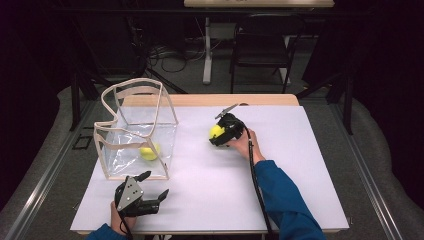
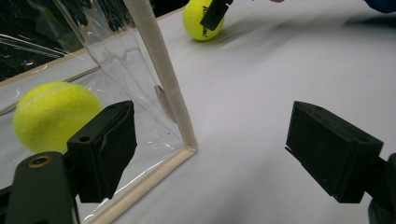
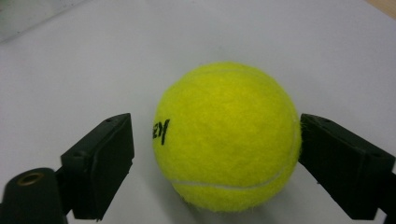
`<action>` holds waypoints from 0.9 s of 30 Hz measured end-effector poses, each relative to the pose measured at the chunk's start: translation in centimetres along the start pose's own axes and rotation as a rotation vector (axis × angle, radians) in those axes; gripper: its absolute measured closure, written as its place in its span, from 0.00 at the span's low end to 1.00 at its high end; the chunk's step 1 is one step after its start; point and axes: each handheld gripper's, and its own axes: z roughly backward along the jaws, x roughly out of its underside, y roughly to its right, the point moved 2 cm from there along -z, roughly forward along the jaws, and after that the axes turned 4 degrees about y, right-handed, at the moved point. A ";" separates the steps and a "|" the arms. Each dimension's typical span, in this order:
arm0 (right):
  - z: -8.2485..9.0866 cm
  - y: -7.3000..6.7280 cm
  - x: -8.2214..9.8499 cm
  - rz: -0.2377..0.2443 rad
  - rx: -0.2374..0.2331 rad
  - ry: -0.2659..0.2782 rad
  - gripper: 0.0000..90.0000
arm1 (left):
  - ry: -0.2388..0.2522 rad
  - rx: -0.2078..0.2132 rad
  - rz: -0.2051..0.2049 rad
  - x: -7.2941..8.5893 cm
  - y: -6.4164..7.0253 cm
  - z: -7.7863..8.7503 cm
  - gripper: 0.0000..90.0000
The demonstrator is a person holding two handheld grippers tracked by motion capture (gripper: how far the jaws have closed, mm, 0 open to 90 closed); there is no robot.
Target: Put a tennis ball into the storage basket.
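Observation:
A yellow tennis ball [image 1: 215,130] lies on the white table [image 1: 300,165] right of centre. My right gripper [image 1: 220,137] straddles it. In the right gripper view the ball [image 3: 226,135] sits between the two black jaws of that gripper [image 3: 215,163]: a gap shows at the left jaw, while the right jaw is at the ball's edge. A second tennis ball [image 1: 149,151] rests inside a clear bag with beige trim [image 1: 140,120] at the left. My left gripper [image 1: 156,183] stands open and empty by the bag's near corner [image 2: 163,79], with the bagged ball [image 2: 56,114] behind its left jaw.
The bag stands upright with its mouth open at the top. Behind the table there is a dark chair [image 1: 262,45] and a white table leg [image 1: 206,50], with cables on the floor. The table's front edge runs just below my left hand.

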 end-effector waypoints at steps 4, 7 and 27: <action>-0.1 0.0 0.0 0.002 0.011 0.002 0.21 | -0.003 0.003 0.000 0.0 0.0 0.0 0.18; -0.2 0.1 0.0 0.003 0.013 0.000 0.25 | -0.003 0.003 0.000 0.0 0.0 0.0 0.18; 0.1 0.0 -0.1 0.008 0.010 0.009 0.29 | 0.001 0.000 0.002 0.0 0.0 0.0 0.18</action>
